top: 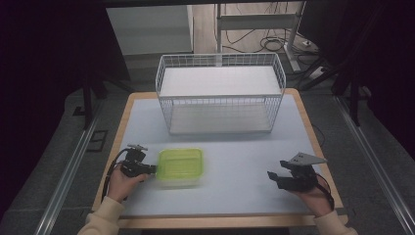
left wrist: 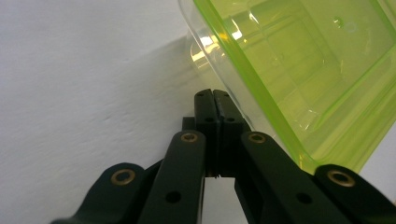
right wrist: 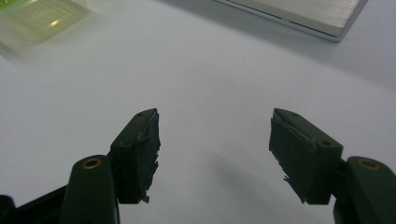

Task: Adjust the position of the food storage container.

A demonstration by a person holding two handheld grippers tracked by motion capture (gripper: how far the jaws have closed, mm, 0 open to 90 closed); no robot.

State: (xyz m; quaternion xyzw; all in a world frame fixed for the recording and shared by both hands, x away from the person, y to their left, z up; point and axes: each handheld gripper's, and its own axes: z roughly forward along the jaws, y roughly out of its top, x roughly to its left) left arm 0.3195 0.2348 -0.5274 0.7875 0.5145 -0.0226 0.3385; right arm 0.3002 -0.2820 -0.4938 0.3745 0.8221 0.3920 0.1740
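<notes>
A clear plastic container with a lime-green lid (top: pixel 180 167) rests on the white table top, left of centre. My left gripper (top: pixel 149 169) lies at its left edge, held in a hand. In the left gripper view the jaws are pressed flat together with nothing between them. The left gripper's tips (left wrist: pixel 213 94) reach the container's clear side wall just under the green lid rim (left wrist: pixel 261 93). My right gripper (top: pixel 275 177) sits low near the table's right front, apart from the container. In the right gripper view my right gripper (right wrist: pixel 215 128) stands open over bare table, and the container (right wrist: pixel 37 18) shows blurred at the top left.
A white wire basket (top: pixel 220 63) with a flat base (right wrist: pixel 299 14) stands at the back middle of the table. The table's wooden edge (top: pixel 313 142) runs close to the right hand. Cables and table legs lie on the floor beyond.
</notes>
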